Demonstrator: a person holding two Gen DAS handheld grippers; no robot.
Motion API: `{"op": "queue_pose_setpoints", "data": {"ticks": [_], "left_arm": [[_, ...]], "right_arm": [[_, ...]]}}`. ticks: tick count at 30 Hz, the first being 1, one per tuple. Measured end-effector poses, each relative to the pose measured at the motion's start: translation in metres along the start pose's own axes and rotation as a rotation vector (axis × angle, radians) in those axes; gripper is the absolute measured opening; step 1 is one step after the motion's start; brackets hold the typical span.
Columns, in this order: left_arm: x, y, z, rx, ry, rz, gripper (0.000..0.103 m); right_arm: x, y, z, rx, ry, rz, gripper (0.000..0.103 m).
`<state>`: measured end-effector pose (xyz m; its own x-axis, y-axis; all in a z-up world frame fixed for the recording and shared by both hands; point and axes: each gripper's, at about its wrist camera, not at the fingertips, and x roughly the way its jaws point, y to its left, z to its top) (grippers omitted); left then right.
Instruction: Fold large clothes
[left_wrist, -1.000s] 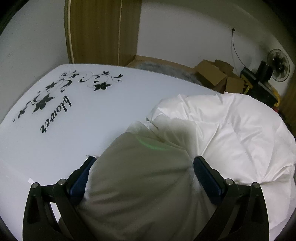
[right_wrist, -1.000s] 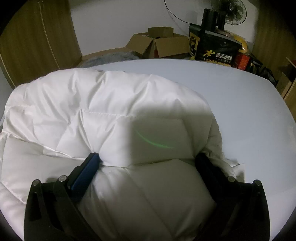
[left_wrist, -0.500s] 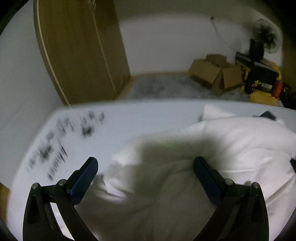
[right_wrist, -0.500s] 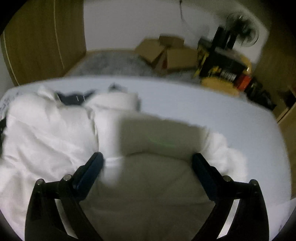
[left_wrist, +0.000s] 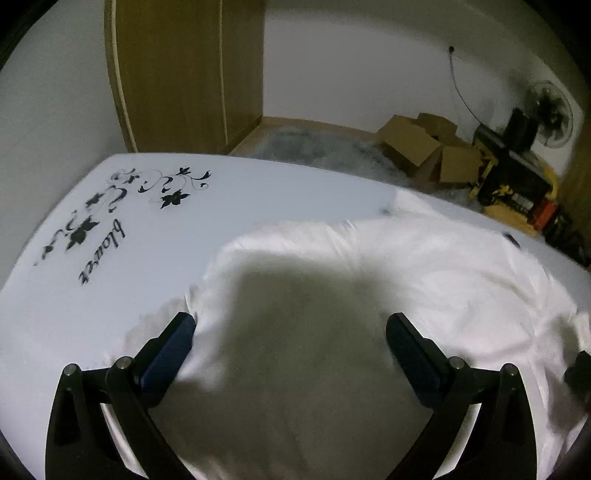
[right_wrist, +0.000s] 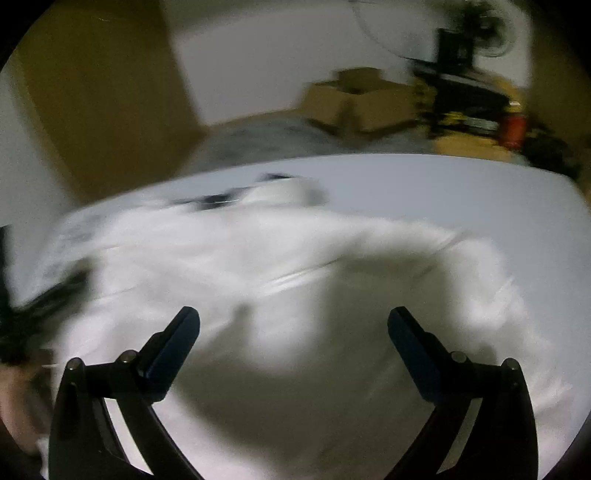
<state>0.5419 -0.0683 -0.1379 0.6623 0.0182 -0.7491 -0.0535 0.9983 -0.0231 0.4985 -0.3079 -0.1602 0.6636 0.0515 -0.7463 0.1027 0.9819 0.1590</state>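
A white quilted puffer jacket (left_wrist: 424, 280) lies spread on the white table (left_wrist: 184, 266), filling its right half. My left gripper (left_wrist: 290, 326) hovers open over the jacket's near left part, with its shadow on the fabric between the wide-apart fingers (left_wrist: 173, 343). The right wrist view is blurred by motion. There the same jacket (right_wrist: 258, 258) sits under my right gripper (right_wrist: 293, 323), which is also open, its fingers (right_wrist: 410, 339) spread over the cloth. A dark collar lining (right_wrist: 218, 199) shows at the jacket's far edge.
Black floral print with lettering (left_wrist: 99, 225) marks the table's left part. Beyond the far edge stand a wooden cabinet (left_wrist: 177, 74), cardboard boxes (left_wrist: 424, 147), a black and yellow case (left_wrist: 517, 184) and a fan (left_wrist: 550, 110). A dark blurred shape (right_wrist: 18, 317) sits at the left edge.
Both grippers have risen and pulled back from the jacket, which bulged between the fingers a second ago and now lies lower and flatter. The right gripper is still moving fast.
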Motion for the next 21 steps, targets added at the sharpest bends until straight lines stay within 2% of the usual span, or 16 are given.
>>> {"op": "queue_pose_setpoints", "data": {"ticks": [2, 4, 5, 7, 9, 10, 11, 13, 14, 16, 17, 19, 21], "left_arm": [[0.005, -0.011, -0.010, 0.040, -0.010, 0.036, 0.103], [0.009, -0.007, -0.015, -0.001, -0.024, 0.022, 0.103], [0.013, -0.005, -0.015, -0.014, -0.013, 0.011, 0.103], [0.015, -0.006, -0.013, 0.002, 0.002, 0.012, 0.103], [0.006, -0.004, -0.013, 0.049, 0.039, 0.000, 0.103], [-0.008, 0.002, -0.016, 0.039, 0.037, -0.031, 0.103], [-0.034, 0.017, -0.021, 0.000, 0.020, -0.103, 0.103], [-0.067, 0.040, -0.031, -0.022, -0.005, -0.170, 0.103], [-0.089, 0.053, -0.038, -0.016, -0.029, -0.183, 0.103], [-0.107, 0.066, -0.048, 0.009, -0.048, -0.188, 0.103], [-0.114, 0.074, -0.054, 0.013, -0.051, -0.187, 0.103], [-0.116, 0.085, -0.063, -0.012, -0.022, -0.180, 0.103], [-0.117, 0.093, -0.077, -0.054, 0.048, -0.207, 0.103]], "right_arm": [[0.005, 0.042, -0.020, -0.129, 0.029, -0.077, 0.102], [0.021, 0.063, -0.037, -0.213, 0.048, -0.172, 0.102], [0.028, 0.064, -0.042, -0.200, 0.022, -0.193, 0.103], [0.039, 0.057, -0.041, -0.151, 0.045, -0.193, 0.103], [0.042, 0.060, -0.040, -0.176, 0.072, -0.218, 0.103], [0.037, 0.062, -0.039, -0.199, 0.089, -0.222, 0.101], [0.026, 0.059, -0.039, -0.193, 0.096, -0.216, 0.101], [-0.018, 0.041, -0.045, -0.099, 0.030, -0.155, 0.101], [-0.038, 0.028, -0.050, -0.069, -0.004, -0.164, 0.101], [-0.061, 0.005, -0.065, -0.054, -0.039, -0.236, 0.101], [-0.062, -0.006, -0.072, -0.050, -0.038, -0.260, 0.101], [-0.041, -0.029, -0.089, -0.018, 0.040, -0.273, 0.102], [-0.030, -0.028, -0.104, -0.064, 0.000, -0.276, 0.103]]}}
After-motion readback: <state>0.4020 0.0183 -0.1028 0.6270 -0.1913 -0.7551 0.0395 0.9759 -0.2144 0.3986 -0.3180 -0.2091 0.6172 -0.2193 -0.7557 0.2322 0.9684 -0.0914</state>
